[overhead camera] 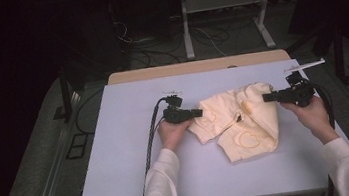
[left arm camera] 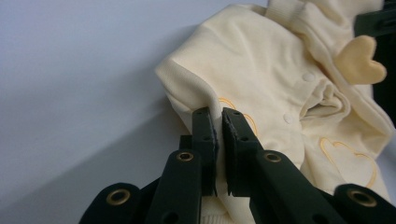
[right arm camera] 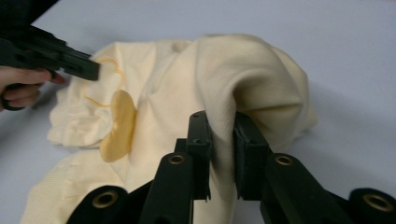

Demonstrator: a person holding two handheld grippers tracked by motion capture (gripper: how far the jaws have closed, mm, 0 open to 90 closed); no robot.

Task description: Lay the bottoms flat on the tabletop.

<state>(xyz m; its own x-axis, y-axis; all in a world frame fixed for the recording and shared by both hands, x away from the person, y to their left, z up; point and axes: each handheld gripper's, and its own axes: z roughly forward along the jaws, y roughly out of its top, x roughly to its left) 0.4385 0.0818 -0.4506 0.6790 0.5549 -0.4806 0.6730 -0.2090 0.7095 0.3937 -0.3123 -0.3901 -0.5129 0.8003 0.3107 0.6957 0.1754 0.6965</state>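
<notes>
Garment: crumpled pale-yellow cotton baby garment (overhead camera: 240, 122) lay mid-table on white tabletop (overhead camera: 128, 149) | Left gripper (left arm camera: 218, 122): clenched on garment's left fold | Right gripper (right arm camera: 222, 126): pinching its right fold, apparently to spread it.

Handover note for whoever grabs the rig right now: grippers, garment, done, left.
Left gripper: shut on a fold at the left edge of the cream garment.
Right gripper: shut on a raised fold at the garment's right side.
Garment: crumpled in a heap mid-table, heart embroidery up, small heart-shaped tab showing.
Done: both grips taken.
Left: probably lift and spread it flat; nothing is straightened or folded yet.
</notes>
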